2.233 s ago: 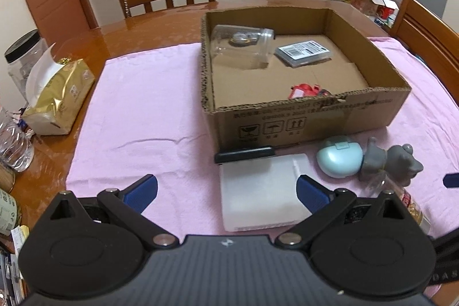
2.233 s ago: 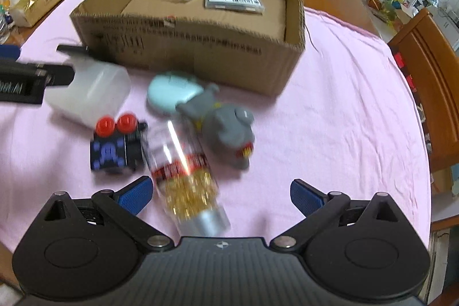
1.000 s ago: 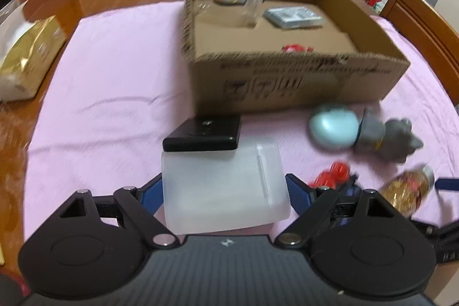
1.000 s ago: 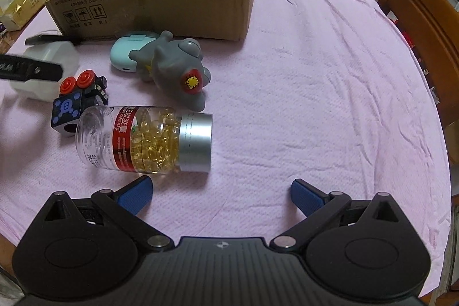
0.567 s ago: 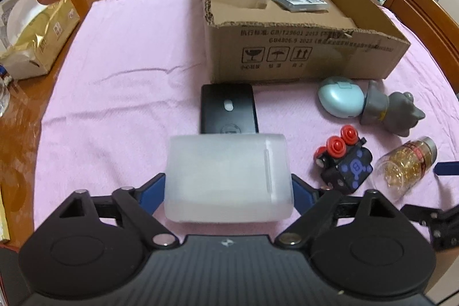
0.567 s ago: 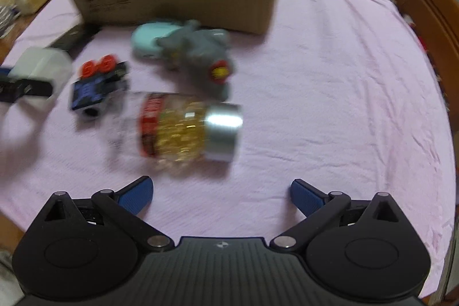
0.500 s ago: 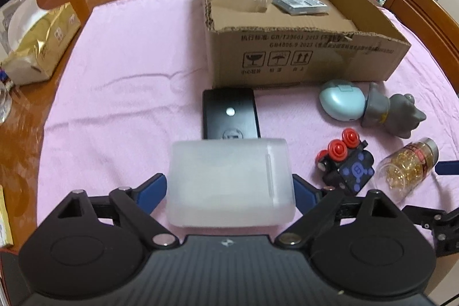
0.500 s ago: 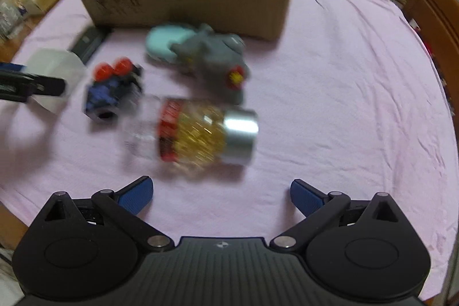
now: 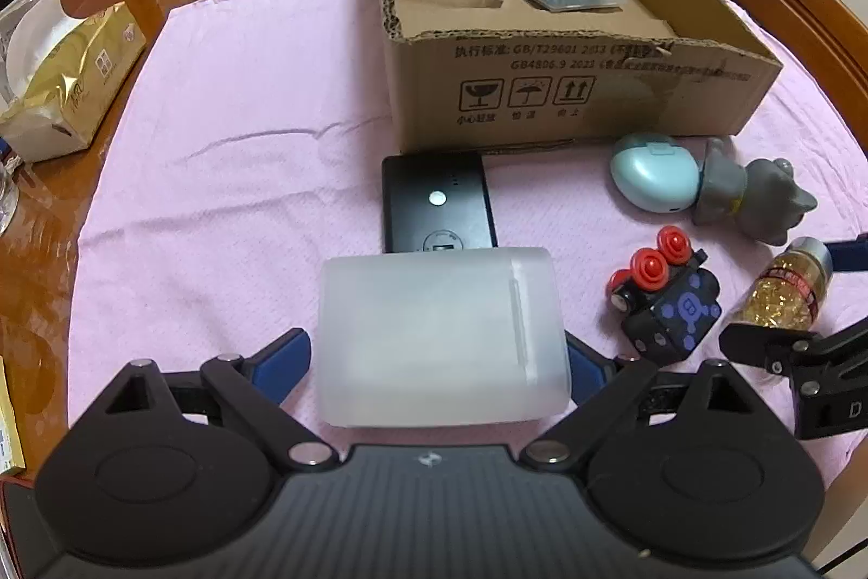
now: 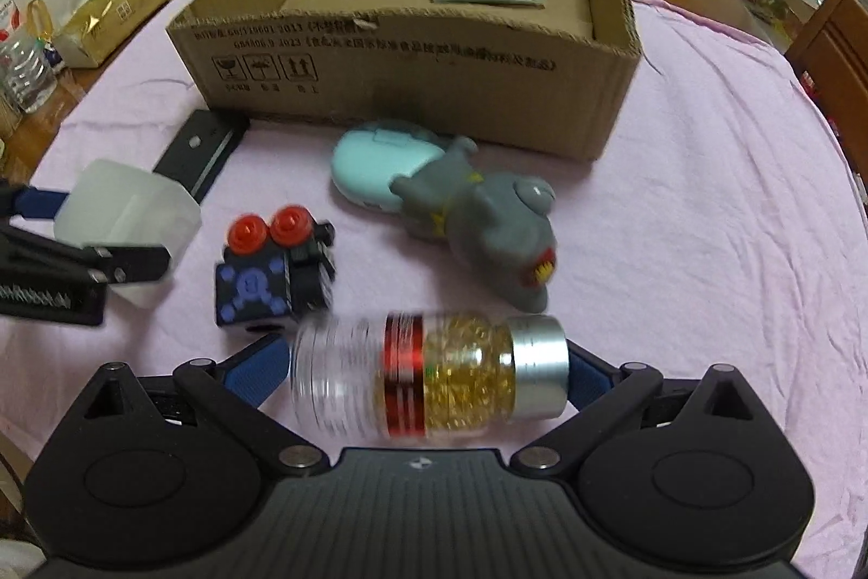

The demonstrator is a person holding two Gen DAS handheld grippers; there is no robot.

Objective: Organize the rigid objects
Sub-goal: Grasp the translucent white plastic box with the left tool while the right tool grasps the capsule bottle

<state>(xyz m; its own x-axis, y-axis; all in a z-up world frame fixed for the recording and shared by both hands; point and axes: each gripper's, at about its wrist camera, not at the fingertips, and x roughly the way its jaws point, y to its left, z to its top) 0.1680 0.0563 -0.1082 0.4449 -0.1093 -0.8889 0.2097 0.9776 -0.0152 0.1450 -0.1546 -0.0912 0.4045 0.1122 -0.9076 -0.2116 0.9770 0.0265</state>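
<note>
The left gripper point(image 9: 436, 356) has just been opening and stands spread around the white tub point(image 9: 442, 335), pads barely clear; closing off-centre could squirt it against the power bank point(image 9: 436, 204) before the box point(image 9: 575, 90). The right gripper point(image 10: 428, 375) brackets the pill bottle point(image 10: 428, 375) end to end; grip unclear, and it may roll.

**Surfaces on the table**

Pink woven tablecloth point(image 9: 228, 156), matt. Brown corrugated cardboard box point(image 9: 569, 90), rough-edged. Frosted translucent plastic box point(image 9: 442, 335), smooth. Clear capsule bottle with brushed silver metal cap point(image 10: 434, 375). Glossy black slab point(image 9: 436, 204). Varnished wooden tabletop point(image 9: 32, 264), shiny.
</note>
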